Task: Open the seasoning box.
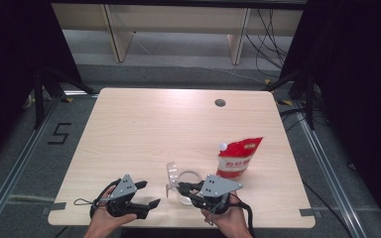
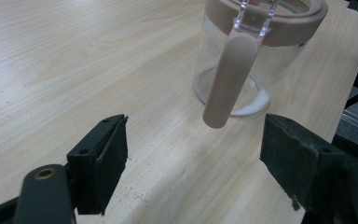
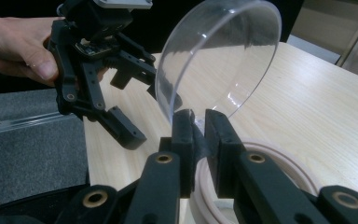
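Right gripper view: the right gripper (image 3: 196, 128) pinches the clear lid (image 3: 219, 56) above the jar (image 3: 261, 154); swing it steadily aside, left gripper (image 3: 116, 98) wide open, empty.

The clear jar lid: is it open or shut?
Open. The right gripper holds the clear lid upright by its edge, above the jar's rim.

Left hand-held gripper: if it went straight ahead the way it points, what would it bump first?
Probably the tan handle hanging down the side of the clear jar. It sits just ahead of the open left hand-held gripper, slightly right of centre, though the depth is hard to judge.
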`<state>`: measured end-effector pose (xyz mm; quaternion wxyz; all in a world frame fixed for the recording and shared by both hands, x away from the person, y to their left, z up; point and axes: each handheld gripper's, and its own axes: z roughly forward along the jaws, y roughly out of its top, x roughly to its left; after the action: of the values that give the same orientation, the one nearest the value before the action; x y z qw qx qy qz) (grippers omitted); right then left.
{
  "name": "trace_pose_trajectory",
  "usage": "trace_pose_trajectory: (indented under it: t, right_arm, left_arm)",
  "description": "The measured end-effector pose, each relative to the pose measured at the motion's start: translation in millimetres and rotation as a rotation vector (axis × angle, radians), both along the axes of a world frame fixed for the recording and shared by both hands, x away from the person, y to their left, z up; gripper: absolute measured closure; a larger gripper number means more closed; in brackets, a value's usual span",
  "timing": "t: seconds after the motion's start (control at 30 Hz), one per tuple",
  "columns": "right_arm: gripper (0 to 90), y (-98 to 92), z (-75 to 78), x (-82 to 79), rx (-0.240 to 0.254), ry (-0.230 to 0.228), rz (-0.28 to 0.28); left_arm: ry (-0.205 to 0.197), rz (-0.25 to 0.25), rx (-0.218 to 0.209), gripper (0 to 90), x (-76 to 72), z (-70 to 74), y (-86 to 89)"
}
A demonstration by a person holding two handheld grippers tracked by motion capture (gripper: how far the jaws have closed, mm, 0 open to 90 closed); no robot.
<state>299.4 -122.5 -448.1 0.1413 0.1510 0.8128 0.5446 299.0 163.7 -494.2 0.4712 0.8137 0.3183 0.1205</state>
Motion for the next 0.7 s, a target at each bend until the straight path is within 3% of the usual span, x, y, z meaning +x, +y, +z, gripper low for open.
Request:
trace_pose_trajectory:
  t: [0.07,0.17,0.2,0.27,0.33,0.37,0.5,0.53,0.63,0.7]
  right_arm:
    - [82.3,2.3,-0.8,-0.1,0.004,-0.010,-0.005]
    - [81.5,1.9,-0.4,0.0,0.000,-0.008,-0.003]
    - [81.4,0.5,0.2,0.3,-0.008,-0.003,0.004]
    - [81.4,-1.7,0.4,0.6,0.001,-0.012,-0.008]
    - [80.6,-6.7,0.8,0.4,0.000,-0.003,-0.015]
    - [80.1,-9.3,0.5,1.7,-0.003,-0.020,-0.007]
    - [77.8,-24.6,-0.9,1.1,0.002,0.006,-0.025]
    - [77.3,-27.4,-1.4,1.2,0.007,-0.005,-0.034]
    - [76.0,-42.7,-0.9,0.7,0.007,0.000,-0.051]
    - [75.8,-53.5,-0.4,1.2,-0.006,-0.015,-0.068]
  left_arm:
    - [0.008,0.011,-0.031,22.7,-1.9,-0.8,-3.1]
    - [0.010,0.006,-0.017,22.7,-2.0,0.1,-2.5]
    - [0.007,0.007,-0.031,22.7,-1.8,-0.7,-2.8]
    - [0.004,0.005,-0.028,22.6,-1.1,-0.3,-1.8]
    - [0.000,0.002,0.002,22.5,-0.1,0.1,0.5]
    - [0.003,0.005,-0.021,22.4,-0.8,-0.4,-0.8]
    - [0.002,0.005,-0.021,22.1,-0.6,-0.5,-1.4]
    - [0.005,0.009,-0.039,22.0,-1.3,-0.5,-2.5]
    - [0.001,0.005,-0.009,21.8,-0.2,0.1,-0.3]
    - [0.009,0.008,-0.022,21.8,-0.9,0.3,-0.8]
